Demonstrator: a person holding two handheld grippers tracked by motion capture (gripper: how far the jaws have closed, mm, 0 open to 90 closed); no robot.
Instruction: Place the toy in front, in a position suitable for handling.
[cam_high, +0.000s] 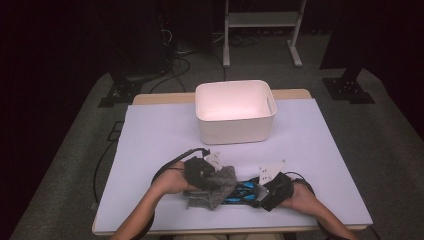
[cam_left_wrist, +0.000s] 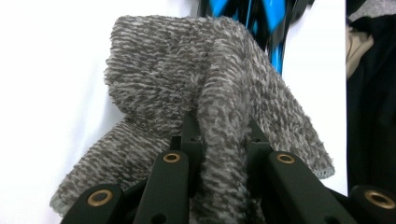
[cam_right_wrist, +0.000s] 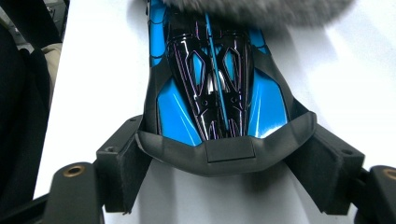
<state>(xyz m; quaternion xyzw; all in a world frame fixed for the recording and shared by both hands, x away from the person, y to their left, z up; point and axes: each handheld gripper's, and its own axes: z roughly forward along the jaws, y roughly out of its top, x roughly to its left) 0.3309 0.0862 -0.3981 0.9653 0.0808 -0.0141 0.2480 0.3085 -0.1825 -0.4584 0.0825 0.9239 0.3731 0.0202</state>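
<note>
Left gripper (cam_left_wrist: 219, 140) pinches a fold of the fuzzy grey knit cloth (cam_left_wrist: 196, 88), jaws nearly together with the fabric bunched between them, lower centre of the left gripper view. Cloth drapes up and out toward the upper middle of that frame, over the near end of the glossy blue-and-black toy car (cam_left_wrist: 261, 18) at top centre. In the high view the left gripper (cam_high: 212, 175) sits lower centre-left, cloth (cam_high: 215, 187) heaped just right of the left hand (cam_high: 167, 182), touching the car (cam_high: 242, 192).

Right gripper (cam_right_wrist: 219, 154) holds the car (cam_right_wrist: 219, 84) by its black rear bumper, jaws spread wide, one pad against each side of the tail, bottom half of the right gripper view. Car nose points to the top of that frame, under the blurred cloth edge (cam_right_wrist: 261, 9). High view: right gripper (cam_high: 260, 192) lower centre-right, right hand (cam_high: 300, 195) behind it.

Pale lilac table mat (cam_high: 150, 150) lies under everything. White rectangular plastic bin (cam_high: 235, 127) stands upper centre, well apart from the hands.
</note>
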